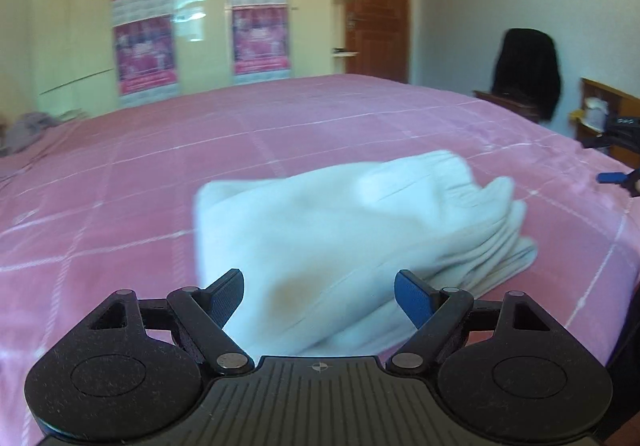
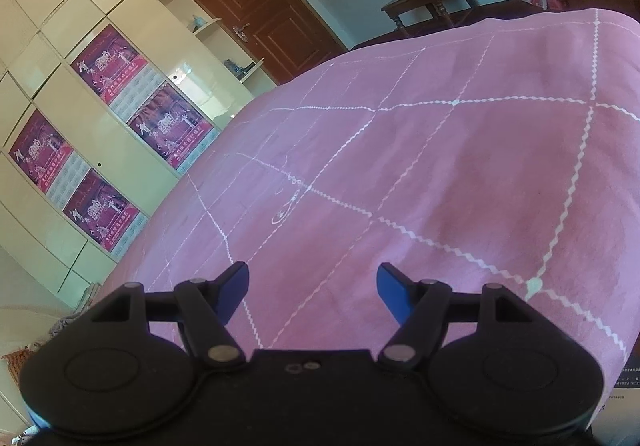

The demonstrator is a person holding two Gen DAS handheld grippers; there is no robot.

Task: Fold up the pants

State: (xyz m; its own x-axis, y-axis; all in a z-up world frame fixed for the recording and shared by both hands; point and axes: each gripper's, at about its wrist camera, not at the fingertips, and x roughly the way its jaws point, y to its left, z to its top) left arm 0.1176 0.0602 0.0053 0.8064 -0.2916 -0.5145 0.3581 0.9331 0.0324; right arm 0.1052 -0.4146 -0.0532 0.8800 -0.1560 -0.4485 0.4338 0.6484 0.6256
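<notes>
Two grippers are in front of me, and both have the jaws apart with nothing between them. Nearest is the left gripper [image 1: 319, 294], low over the bed, its blue pads on each side of the near edge of the white pants [image 1: 352, 230] without closing on the cloth; if they touch it, I cannot tell. The right gripper [image 2: 313, 292] hangs over bare pink bedspread [image 2: 440, 166], away from the pants, and its own camera shows no pants at all.

The pants lie on the bedspread as a compact bundle, several layers stacked on the right side, so I judge the folding is almost finished. What could remain is only to flatten the loose top part, which looks puffed and a little crooked.

Much is hard to read: the cloth is blurred, a brownish mark on it is unclear, and the near edge is hidden behind the gripper body. Farther back stand the cream wardrobe [image 1: 80, 26] with purple posters [image 1: 144, 54], a brown door [image 1: 376, 2] and a dark garment on a chair [image 1: 524, 66].
</notes>
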